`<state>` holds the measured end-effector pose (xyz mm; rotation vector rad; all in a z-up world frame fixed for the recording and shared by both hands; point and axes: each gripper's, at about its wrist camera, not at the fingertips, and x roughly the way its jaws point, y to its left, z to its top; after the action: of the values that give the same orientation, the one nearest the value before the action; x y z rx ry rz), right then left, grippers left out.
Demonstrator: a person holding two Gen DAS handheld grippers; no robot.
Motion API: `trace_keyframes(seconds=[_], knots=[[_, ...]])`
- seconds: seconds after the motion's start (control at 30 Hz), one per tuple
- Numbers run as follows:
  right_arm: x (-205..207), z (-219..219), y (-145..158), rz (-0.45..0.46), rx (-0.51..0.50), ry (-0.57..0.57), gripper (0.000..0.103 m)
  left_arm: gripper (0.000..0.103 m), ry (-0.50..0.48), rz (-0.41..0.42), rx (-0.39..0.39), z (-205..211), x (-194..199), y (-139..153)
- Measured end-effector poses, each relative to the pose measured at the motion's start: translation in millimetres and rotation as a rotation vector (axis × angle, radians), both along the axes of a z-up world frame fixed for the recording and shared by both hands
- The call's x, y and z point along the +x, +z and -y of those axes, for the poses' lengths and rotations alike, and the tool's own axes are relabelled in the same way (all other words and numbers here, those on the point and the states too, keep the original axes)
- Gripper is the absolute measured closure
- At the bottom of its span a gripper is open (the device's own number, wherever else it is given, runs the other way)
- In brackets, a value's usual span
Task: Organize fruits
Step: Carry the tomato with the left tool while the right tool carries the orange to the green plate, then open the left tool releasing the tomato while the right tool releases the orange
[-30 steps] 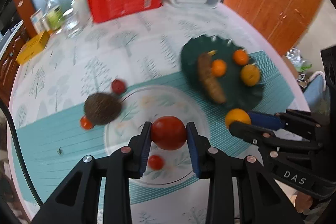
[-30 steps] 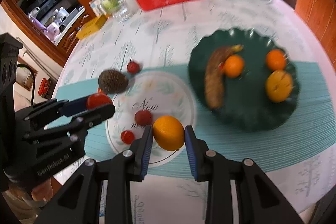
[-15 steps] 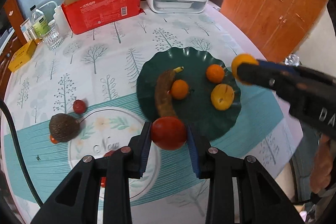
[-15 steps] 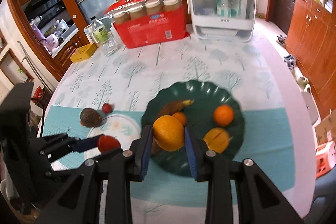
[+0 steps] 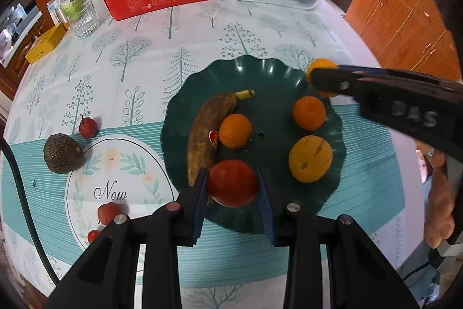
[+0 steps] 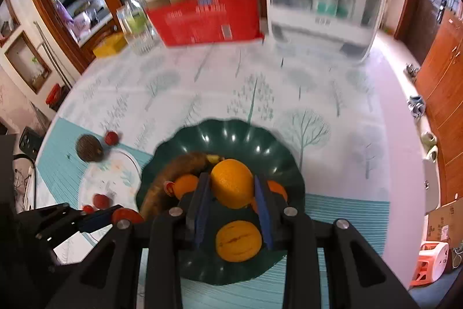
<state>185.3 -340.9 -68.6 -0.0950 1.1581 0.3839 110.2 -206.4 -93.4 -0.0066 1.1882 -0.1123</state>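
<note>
The left gripper (image 5: 233, 187) held a red tomato (image 5: 233, 183) between its fingers over the near rim of the green plate (image 5: 272, 74). The right gripper (image 6: 231, 187) clasped an orange (image 6: 231, 183) above the plate's middle. On the plate lay a brown banana (image 5: 207, 126), two small oranges (image 5: 235, 131) and a yellow fruit (image 5: 310, 159). An avocado (image 5: 63, 154) sat near the table's left edge.

A red tomato (image 5: 233, 183) sits clamped over the near rim of the dark green scalloped plate (image 5: 269, 71), an orange (image 6: 231, 183) held above its middle. On the plate lie a browned banana (image 5: 207, 126), two tangerines (image 5: 235, 131) and a yellow citrus (image 5: 310, 158)
</note>
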Motion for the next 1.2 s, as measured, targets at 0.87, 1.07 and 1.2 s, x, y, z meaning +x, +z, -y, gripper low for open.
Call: trace_keyframes(seconds=[0.87, 1.07, 1.2], knots=[[8, 0, -56, -0.137, -0.008, 0.083, 0.062, 0.032, 0.079, -0.076, 0.015, 23, 14, -29], [8, 2, -52, -0.131, -0.002, 0.08, 0.062, 0.032, 0.092, -0.061, 0.007, 19, 14, -20], [6, 2, -50, -0.132, 0.005, 0.079, 0.062, 0.031, 0.107, -0.049, 0.002, 13, 14, -16]])
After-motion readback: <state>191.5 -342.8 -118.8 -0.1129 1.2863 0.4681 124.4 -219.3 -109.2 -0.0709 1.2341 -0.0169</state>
